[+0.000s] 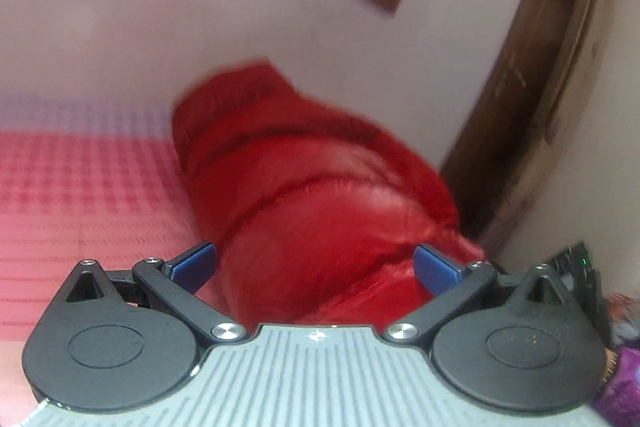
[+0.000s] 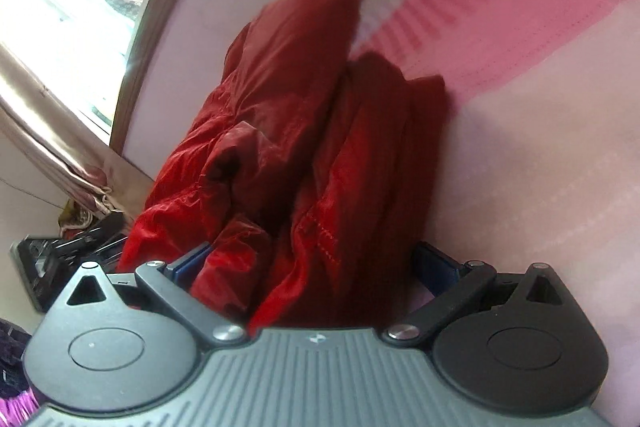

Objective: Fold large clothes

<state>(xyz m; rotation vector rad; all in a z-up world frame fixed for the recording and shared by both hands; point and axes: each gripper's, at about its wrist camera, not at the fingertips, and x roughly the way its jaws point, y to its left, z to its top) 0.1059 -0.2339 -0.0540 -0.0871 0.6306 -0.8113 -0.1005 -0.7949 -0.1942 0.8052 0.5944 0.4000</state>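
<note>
The red jacket point(image 1: 316, 195) lies bunched on the pink checked bedspread point(image 1: 80, 187), pushed up close to the pale wall point(image 1: 200, 27) beside the wooden door frame point(image 1: 532, 87); both views are blurred, so fine detail is lost. The left gripper point(image 1: 314, 265) has its jaws spread wide, the 2 blue pads point(image 1: 194, 261) on either side of a puffy quilted roll of the jacket without pinching it; the placement suggests it is straddling the roll either to take hold or having just let go, and I cannot tell which. The right gripper point(image 2: 316, 267) is likewise released, its jaws apart with crumpled folds of the jacket point(image 2: 304, 131) rising between them; the cloth looks slack rather than pulled taut, which fits a loose grip. Judging by the heaped, uneven layers, the fold is not yet neat; the padded cloth will likely spring back unless pressed flat.
</note>
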